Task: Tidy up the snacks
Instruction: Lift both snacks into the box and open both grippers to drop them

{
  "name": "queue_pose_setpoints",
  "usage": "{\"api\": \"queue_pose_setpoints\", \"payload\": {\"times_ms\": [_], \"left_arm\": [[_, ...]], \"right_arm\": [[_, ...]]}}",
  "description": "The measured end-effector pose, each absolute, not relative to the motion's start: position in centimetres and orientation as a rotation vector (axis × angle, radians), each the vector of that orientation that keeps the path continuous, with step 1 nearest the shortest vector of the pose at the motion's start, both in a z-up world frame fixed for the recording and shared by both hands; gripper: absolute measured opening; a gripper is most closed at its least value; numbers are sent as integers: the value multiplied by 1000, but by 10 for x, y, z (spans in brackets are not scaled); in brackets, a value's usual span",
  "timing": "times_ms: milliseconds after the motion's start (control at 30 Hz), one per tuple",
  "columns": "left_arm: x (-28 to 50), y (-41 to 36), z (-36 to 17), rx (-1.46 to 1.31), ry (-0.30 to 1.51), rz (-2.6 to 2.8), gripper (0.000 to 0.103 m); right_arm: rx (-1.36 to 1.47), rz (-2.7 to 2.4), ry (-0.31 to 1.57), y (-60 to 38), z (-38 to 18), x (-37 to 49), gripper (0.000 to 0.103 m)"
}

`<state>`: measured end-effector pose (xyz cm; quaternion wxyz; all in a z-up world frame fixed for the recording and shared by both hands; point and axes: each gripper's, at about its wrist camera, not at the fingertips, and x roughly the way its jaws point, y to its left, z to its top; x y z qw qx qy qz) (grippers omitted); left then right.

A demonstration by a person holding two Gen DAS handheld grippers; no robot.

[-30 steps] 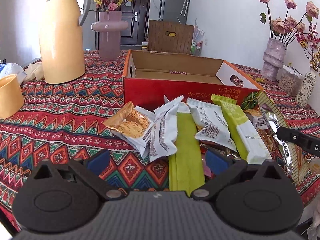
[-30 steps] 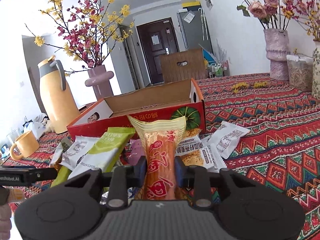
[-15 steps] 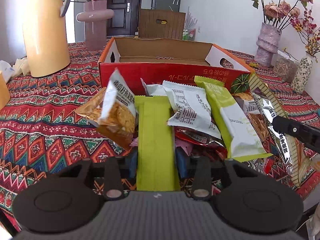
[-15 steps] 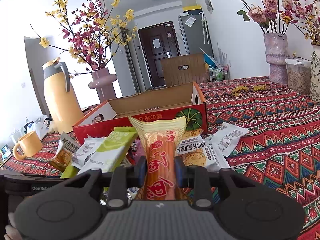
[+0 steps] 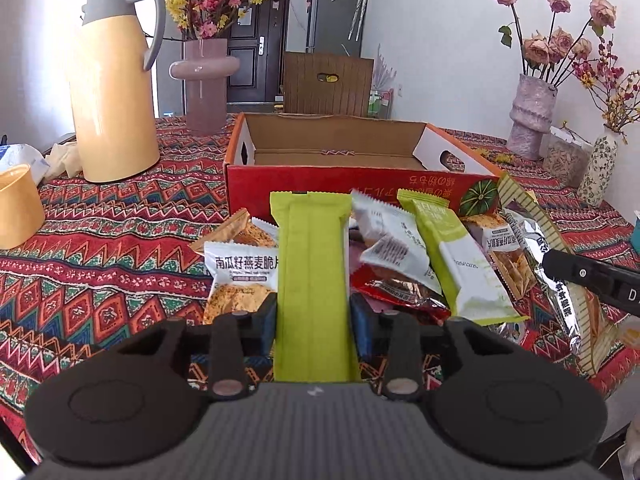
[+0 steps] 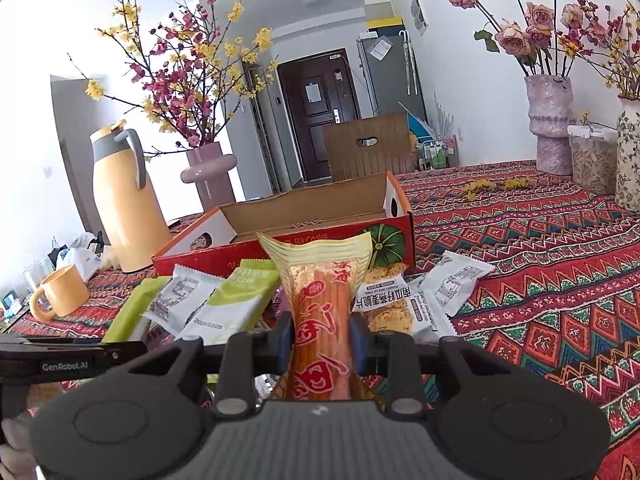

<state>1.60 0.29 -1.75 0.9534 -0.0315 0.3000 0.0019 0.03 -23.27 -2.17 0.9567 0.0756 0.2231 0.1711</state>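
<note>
The left hand-held gripper (image 5: 314, 316) is clamped on a long green snack bar (image 5: 312, 280) whose long axis runs straight ahead toward the open cardboard box (image 5: 340, 176), which sits on the bench (image 5: 112, 240) just beyond the pile of snacks. The right hand-held gripper (image 6: 320, 340) is closed on an orange stick-snack packet (image 6: 320, 304), also pointing at the box. Judging by the views, both sit about equally near, so either can carry forward over the front wall.

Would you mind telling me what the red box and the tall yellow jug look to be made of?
Red box: seemingly corrugated cardboard, with a plain brown inside and a printed, slightly glossy outside. Tall yellow jug: smooth glossy shell, plastic or painted metal; grey handle looks like matte plastic.
</note>
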Motion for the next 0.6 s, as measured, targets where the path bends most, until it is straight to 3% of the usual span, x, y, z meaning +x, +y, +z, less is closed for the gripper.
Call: {"api": "queue_pose_setpoints", "payload": {"times_ms": [600], "left_arm": [[18,11,11,-67,516,18,38]], "right_arm": [[122,340,388,-221,-1,10,29]]}}
